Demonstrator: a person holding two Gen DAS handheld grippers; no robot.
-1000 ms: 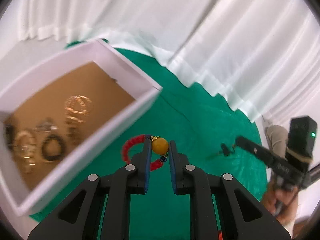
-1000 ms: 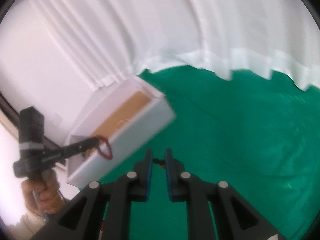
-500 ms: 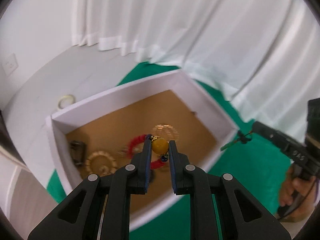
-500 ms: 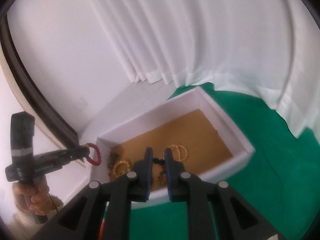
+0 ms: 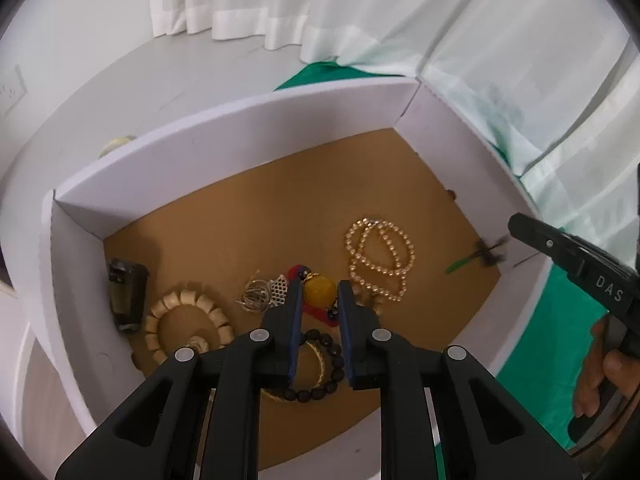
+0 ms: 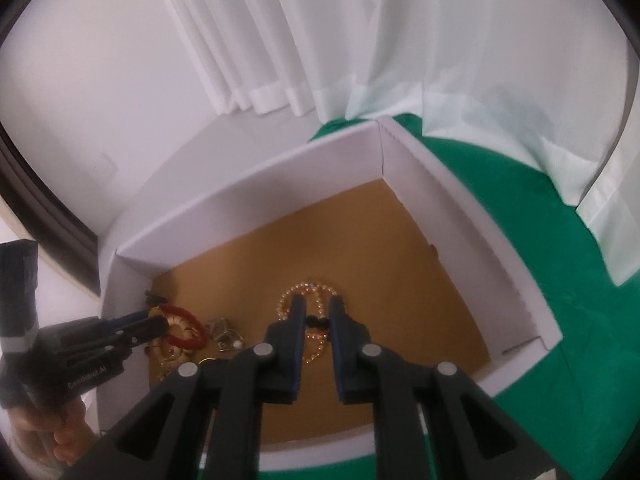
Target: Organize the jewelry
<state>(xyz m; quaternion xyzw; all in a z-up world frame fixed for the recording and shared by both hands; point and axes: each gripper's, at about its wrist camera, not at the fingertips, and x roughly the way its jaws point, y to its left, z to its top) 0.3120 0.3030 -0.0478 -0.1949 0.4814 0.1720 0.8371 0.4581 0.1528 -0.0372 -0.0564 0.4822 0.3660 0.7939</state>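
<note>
A white box (image 5: 224, 152) with a brown floor holds several pieces of jewelry. My left gripper (image 5: 319, 294) is shut on a red bracelet with a yellow bead (image 5: 319, 291), held above the box floor; it shows in the right wrist view (image 6: 182, 326) at the box's left side. My right gripper (image 6: 317, 320) is shut on a small dark piece (image 6: 317, 322) with a green stem, seen from the left wrist view (image 5: 486, 254) over the box's right wall. A pearl bracelet (image 5: 380, 252) lies on the floor.
In the box lie a gold fan-like bracelet (image 5: 188, 320), a black bead bracelet (image 5: 320, 384), a silver piece (image 5: 260, 296) and a dark small bottle (image 5: 126, 296). The box stands on a green cloth (image 6: 520, 200). White curtains (image 6: 360, 40) hang behind.
Both grippers have moved from over the green cloth to over the box, and now hover lower above its floor, each still holding its piece.
</note>
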